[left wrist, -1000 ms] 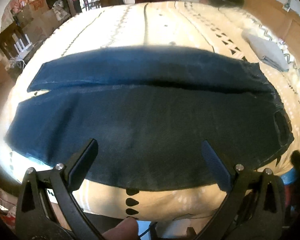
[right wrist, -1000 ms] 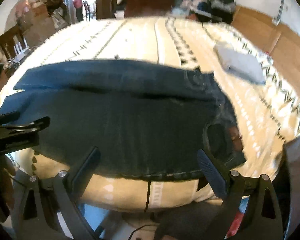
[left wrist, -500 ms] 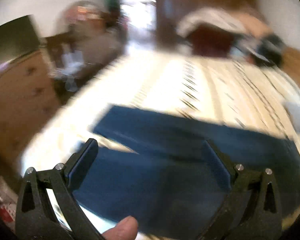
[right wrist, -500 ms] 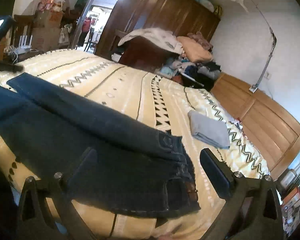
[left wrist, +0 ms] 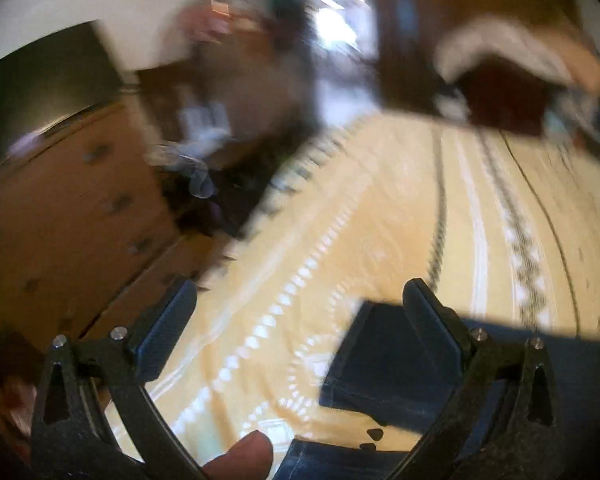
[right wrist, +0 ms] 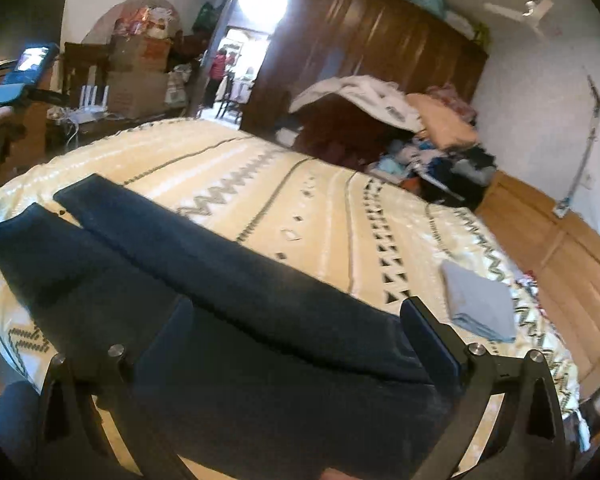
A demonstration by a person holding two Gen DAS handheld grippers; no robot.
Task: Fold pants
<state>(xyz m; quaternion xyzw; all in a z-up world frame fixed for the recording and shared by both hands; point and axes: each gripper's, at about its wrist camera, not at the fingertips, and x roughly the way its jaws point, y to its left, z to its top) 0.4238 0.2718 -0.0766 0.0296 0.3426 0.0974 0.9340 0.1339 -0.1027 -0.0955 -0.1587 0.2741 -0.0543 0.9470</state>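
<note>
Lying flat across the yellow patterned bedspread (right wrist: 324, 208), the dark blue pants (right wrist: 220, 304) stretch from beneath the right claw (right wrist: 296, 320) out to its far left, the two legs side by side with a narrow seam of shadow between them. The right claw hangs over the wide end of the pants with its jaws spread wide and nothing between them; both fingertips (right wrist: 420, 320) sit above the denim, not pinching it. Ahead and to the right of this claw, a folded grey cloth (right wrist: 480, 304) rests on the bedspread, well apart from the pants. Further ahead stands a dark wooden wardrobe (right wrist: 380, 48), with a heap of clothes (right wrist: 440, 148) at its foot.

The left wrist view is heavily blurred. The left claw (left wrist: 300, 304) is also wide open and empty. Its right fingertip (left wrist: 424, 304) overlaps the squared end of one leg (left wrist: 384, 360), though whether it touches the fabric cannot be told; its left finger (left wrist: 172, 312) sits over bare bedspread near the bed's edge. A second strip of denim (left wrist: 332, 460) shows just under the claw, beside a fingertip of the person's hand (left wrist: 240, 456). A wooden chest of drawers (left wrist: 68, 216) stands off to the claw's left
</note>
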